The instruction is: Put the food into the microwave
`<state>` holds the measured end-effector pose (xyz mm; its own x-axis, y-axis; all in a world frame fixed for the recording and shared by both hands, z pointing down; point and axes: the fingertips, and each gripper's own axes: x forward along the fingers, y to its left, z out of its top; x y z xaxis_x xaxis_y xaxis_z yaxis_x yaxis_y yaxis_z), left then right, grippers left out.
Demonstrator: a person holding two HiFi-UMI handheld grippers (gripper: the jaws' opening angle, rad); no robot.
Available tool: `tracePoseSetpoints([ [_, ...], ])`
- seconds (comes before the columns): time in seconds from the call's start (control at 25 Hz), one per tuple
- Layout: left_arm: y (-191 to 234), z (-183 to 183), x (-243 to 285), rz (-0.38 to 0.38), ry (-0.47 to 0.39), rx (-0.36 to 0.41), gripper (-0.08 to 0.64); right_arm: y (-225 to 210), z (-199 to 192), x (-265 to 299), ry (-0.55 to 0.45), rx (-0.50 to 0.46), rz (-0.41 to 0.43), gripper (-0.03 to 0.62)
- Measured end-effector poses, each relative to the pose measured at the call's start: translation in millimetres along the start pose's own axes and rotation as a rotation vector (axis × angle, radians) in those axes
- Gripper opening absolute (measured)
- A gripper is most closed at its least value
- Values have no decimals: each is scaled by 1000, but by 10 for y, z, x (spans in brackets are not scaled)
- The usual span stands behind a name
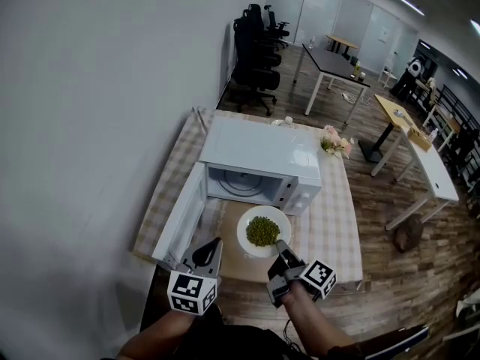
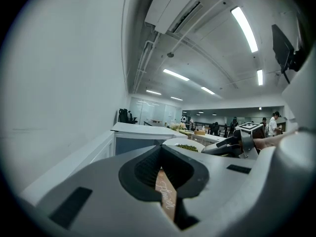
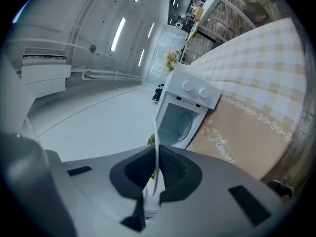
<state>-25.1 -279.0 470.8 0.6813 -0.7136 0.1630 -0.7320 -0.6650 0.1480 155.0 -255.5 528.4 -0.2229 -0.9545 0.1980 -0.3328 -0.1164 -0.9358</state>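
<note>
While the microwave (image 1: 259,154) stands on the desk (image 1: 334,216) with its door (image 1: 182,214) swung open, the right gripper (image 1: 282,244) has its jaws clamped on the rim of the white plate (image 1: 244,229). The green food (image 1: 262,231) lies on the plate, just in front of the open cavity. Left gripper (image 1: 217,243): jaws together, nothing between them, near the door's lower end.

The head view looks steeply down from high over the near edge of the table (image 1: 334,223) onto the microwave (image 1: 259,156). The left gripper view sits low and almost level beside it. The right gripper view, rolled sideways, faces its open front closely — all three share microwave and plate (image 1: 263,231).
</note>
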Motion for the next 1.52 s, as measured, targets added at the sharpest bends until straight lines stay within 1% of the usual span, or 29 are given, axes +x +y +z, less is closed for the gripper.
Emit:
tracePoseSetpoints([
  [0.24, 151, 8, 150, -38, 7, -1, 8, -45, 0, 199, -32, 8, -21, 20],
  [0.44, 191, 57, 237, -59, 2, 16, 8, -2, -10, 324, -25, 10, -23, 20],
  [0.6, 239, 14, 322, -57, 22, 8, 8, 1, 1, 479, -15, 20, -5, 20],
  [0.76, 301, -14, 392, -44, 40, 17, 8, -76, 21, 626, -5, 35, -12, 20],
  [0.92, 350, -48, 496, -40, 55, 7, 8, -194, 102, 792, 1, 44, -22, 20],
  [1.12, 408, -89, 653, -35, 71, 12, 8, -383, 209, 1014, -7, 66, -34, 20],
  [1.2, 452, -149, 729, -26, 84, 10, 8, -451, 238, 1095, -3, 62, -49, 20],
  [1.32, 510, -260, 835, -11, 105, 1, 8, -531, 267, 1203, 5, 67, -49, 20],
  [1.52, 559, -304, 971, 6, 118, -10, 8, -680, 299, 1350, -9, 99, -61, 20],
])
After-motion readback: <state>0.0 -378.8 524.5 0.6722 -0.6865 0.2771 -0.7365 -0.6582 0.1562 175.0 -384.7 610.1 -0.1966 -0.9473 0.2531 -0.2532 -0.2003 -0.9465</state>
